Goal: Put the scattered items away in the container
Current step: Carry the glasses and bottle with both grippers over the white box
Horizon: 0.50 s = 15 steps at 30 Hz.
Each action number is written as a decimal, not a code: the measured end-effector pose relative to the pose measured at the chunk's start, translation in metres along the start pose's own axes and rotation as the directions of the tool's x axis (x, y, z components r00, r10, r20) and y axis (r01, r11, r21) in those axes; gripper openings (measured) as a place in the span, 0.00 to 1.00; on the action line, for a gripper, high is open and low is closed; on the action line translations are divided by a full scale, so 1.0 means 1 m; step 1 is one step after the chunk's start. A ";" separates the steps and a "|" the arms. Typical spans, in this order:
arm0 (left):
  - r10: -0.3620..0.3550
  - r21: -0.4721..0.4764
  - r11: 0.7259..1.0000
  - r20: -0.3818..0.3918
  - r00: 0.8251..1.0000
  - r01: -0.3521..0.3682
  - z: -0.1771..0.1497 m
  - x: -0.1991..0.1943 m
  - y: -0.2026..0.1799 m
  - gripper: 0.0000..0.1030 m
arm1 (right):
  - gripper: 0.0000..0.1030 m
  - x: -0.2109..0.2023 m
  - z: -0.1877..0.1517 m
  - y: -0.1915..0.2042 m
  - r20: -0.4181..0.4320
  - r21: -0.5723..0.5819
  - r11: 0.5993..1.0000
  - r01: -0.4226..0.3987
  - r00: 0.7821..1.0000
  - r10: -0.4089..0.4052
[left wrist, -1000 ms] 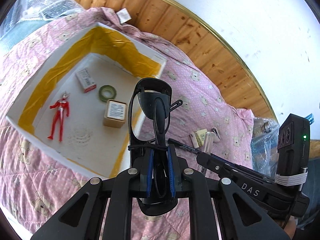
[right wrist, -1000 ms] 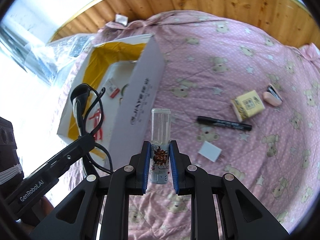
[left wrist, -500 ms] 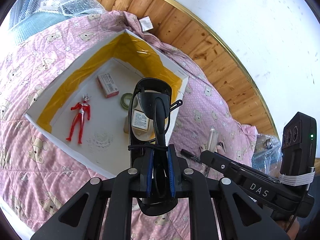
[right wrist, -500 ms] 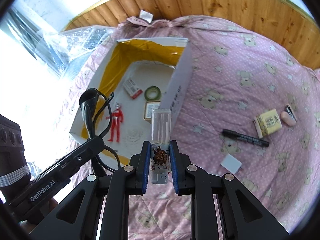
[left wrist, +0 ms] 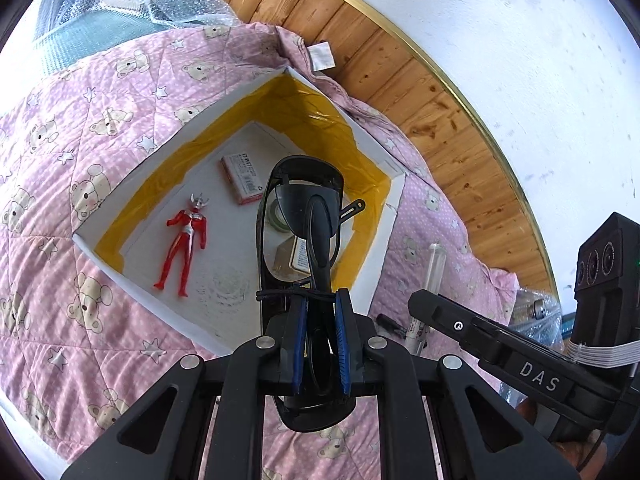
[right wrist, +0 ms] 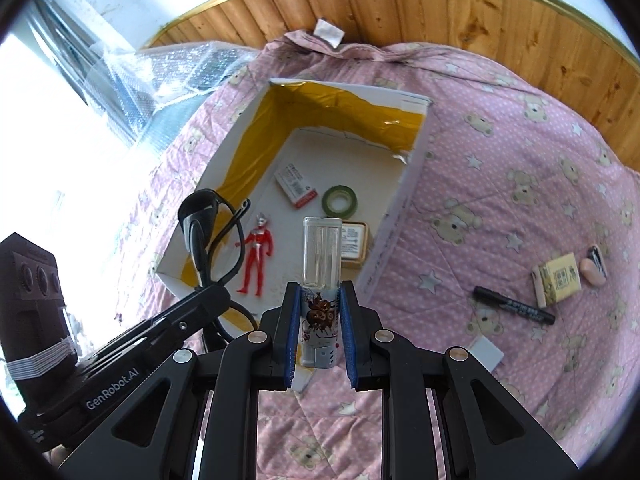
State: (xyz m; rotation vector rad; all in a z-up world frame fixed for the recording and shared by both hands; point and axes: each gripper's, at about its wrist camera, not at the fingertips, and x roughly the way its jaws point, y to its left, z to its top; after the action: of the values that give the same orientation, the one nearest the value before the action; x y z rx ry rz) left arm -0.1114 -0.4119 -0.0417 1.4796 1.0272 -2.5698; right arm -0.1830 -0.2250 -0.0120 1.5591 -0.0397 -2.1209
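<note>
Left fingers (left wrist: pixel 321 350): I am clamping them tight on a pair of dark sunglasses (left wrist: pixel 303 216), folded, standing up above the box (left wrist: pixel 120 188).
Right fingers (right wrist: pixel 319 332): I am pinching them closed on a clear-capped tube with a cartoon label (right wrist: pixel 321 280), upright, near the box's right wall.
Box contents: I am seeing a red toy figure (right wrist: pixel 255 260), a small red-and-white carton (right wrist: pixel 296 184), a green tape roll (right wrist: pixel 339 200) and a tan box (right wrist: pixel 352 246) lying on its floor.
Right of the box: a black marker (right wrist: pixel 514 305), a yellow packet (right wrist: pixel 557 280), a pink item (right wrist: pixel 594 268) and a white square (right wrist: pixel 485 354) are lying on the pink quilt (right wrist: pixel 500 168), well apart from the box.
</note>
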 end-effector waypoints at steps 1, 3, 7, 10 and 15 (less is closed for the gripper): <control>0.002 -0.004 1.000 0.002 1.000 -0.002 0.001 0.000 0.002 0.14 | 0.19 0.001 0.002 0.002 0.000 -0.005 1.000 0.000 1.000 0.000; 0.004 -0.012 1.000 0.003 1.000 -0.004 0.004 0.002 0.005 0.14 | 0.19 0.003 0.006 0.005 -0.001 -0.017 1.000 -0.001 1.000 0.001; 0.008 -0.027 1.000 0.003 1.000 -0.008 0.010 0.006 0.011 0.14 | 0.19 0.009 0.016 0.011 -0.003 -0.037 0.999 0.000 1.000 0.000; 0.013 -0.035 0.999 0.002 1.000 -0.013 0.015 0.011 0.015 0.14 | 0.19 0.013 0.025 0.013 -0.003 -0.048 0.999 0.001 1.000 -0.001; 0.018 -0.048 0.999 -0.007 1.000 -0.018 0.023 0.021 0.020 0.14 | 0.19 0.025 0.041 0.016 -0.011 -0.068 0.998 0.001 1.000 -0.001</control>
State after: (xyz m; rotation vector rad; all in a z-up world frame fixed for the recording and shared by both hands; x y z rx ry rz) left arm -0.1344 -0.4335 -0.0609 1.4804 1.0637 -2.5114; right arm -0.2194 -0.2597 -0.0147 1.5317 0.0366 -2.0922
